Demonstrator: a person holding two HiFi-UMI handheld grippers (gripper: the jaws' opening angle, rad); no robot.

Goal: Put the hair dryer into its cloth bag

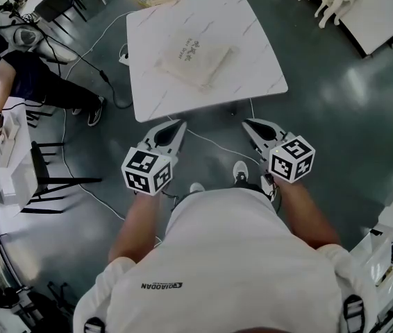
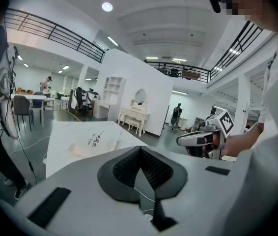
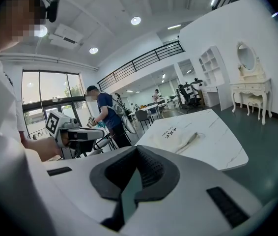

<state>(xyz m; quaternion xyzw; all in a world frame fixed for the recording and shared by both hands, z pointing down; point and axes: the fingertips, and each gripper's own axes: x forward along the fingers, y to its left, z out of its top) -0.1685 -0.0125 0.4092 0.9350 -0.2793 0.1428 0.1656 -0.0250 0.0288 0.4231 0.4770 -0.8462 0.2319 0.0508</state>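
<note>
Cloth bag (image 1: 195,62) hides its contents; left gripper (image 1: 180,124) and right gripper (image 1: 247,123) fingers closed, empty.

The tabletop (image 1: 252,54) looks like smooth white stone with faint grey veins. The cloth bag (image 1: 195,61) is cream fabric, matt and softly creased. The floor (image 1: 335,96) is dark, glossy and reflective. The left tool (image 1: 180,124) and right tool (image 1: 247,123) have matt pale-grey plastic shells and black ribbed pads (image 2: 126,167).
</note>
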